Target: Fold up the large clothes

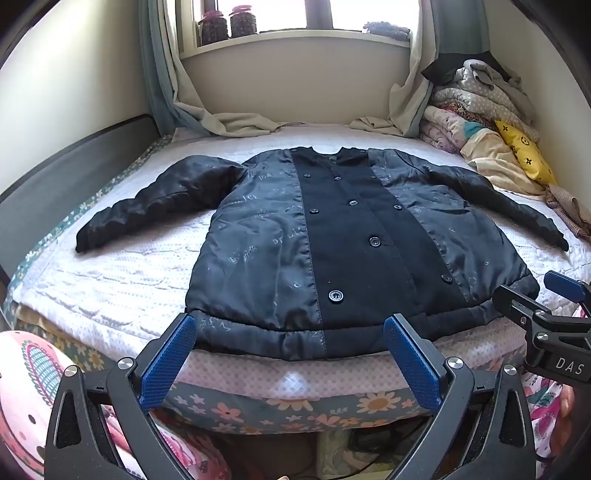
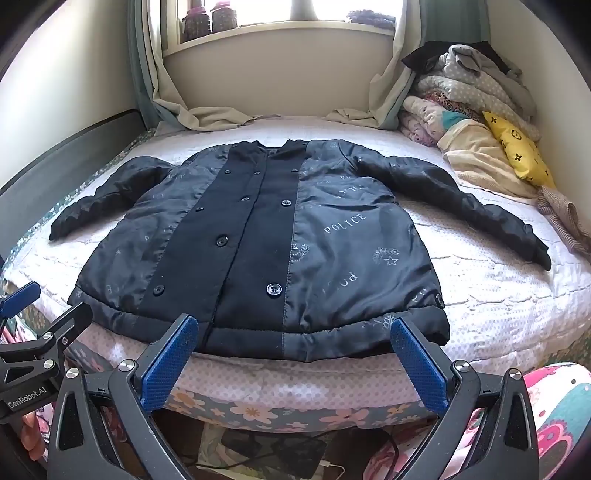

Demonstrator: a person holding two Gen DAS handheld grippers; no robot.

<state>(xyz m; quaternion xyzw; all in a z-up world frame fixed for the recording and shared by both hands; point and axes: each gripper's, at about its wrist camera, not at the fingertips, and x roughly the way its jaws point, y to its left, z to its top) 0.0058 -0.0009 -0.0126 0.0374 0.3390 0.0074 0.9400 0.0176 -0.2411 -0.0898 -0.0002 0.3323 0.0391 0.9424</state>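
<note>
Only right wrist view reads jacket (image 2: 258, 240) "POLICE" print.

Item count: 1 dark jacket (image 1: 354, 236) with 2 sleeves. Buttons visible on its front: 8, in 2 columns. 2 grippers: left gripper (image 1: 290, 325), right gripper (image 2: 295, 325). 1 bed (image 1: 122, 273). 2 jars (image 1: 229, 24) on the windowsill. 1 yellow pillow (image 1: 524, 151).

Shiny dark quilted cloth jacket (image 2: 258, 240) with a matt woollen middle panel, on a white textured bedspread (image 2: 498, 295); ribbed blue plastic gripper pads (image 1: 168, 363)
</note>
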